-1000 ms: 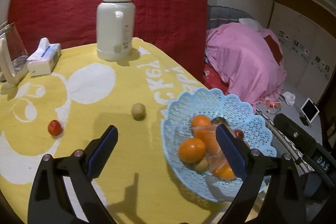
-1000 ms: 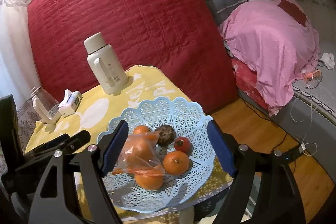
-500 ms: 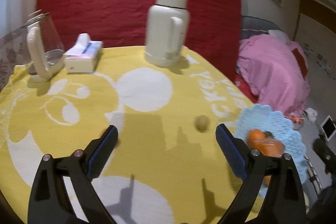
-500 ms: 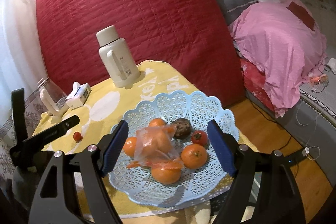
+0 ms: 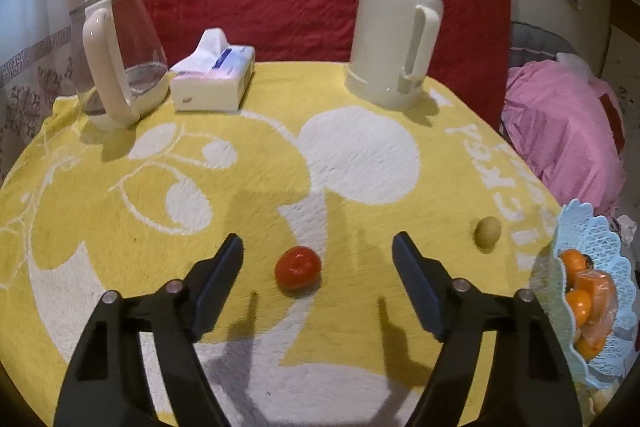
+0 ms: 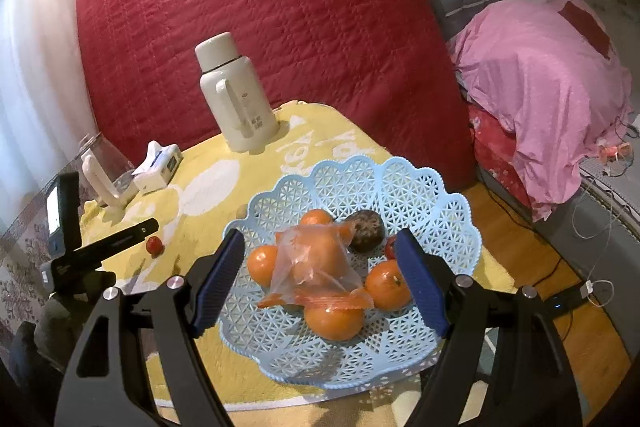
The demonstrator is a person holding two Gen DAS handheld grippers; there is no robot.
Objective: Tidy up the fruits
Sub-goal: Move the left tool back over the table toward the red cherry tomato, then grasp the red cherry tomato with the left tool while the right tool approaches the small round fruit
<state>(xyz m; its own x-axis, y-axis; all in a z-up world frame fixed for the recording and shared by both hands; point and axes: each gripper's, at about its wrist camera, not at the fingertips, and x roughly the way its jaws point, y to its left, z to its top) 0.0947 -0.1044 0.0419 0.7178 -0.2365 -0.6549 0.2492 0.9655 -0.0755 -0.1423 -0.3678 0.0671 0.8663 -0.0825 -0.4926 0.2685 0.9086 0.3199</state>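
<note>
Left gripper (image 5: 318,253) lines up over red tomato (image 5: 297,271) on yellow cloth (image 5: 120,227); jaws closing, tomato between them, pads not touching it yet. Green fruit (image 5: 487,231) loose near basket (image 6: 460,219). Right gripper (image 6: 322,255) wide, empty, hovering above basket, likely waiting.

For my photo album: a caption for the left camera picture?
Left gripper closing around a small red fruit on the yellow cloth.
</note>
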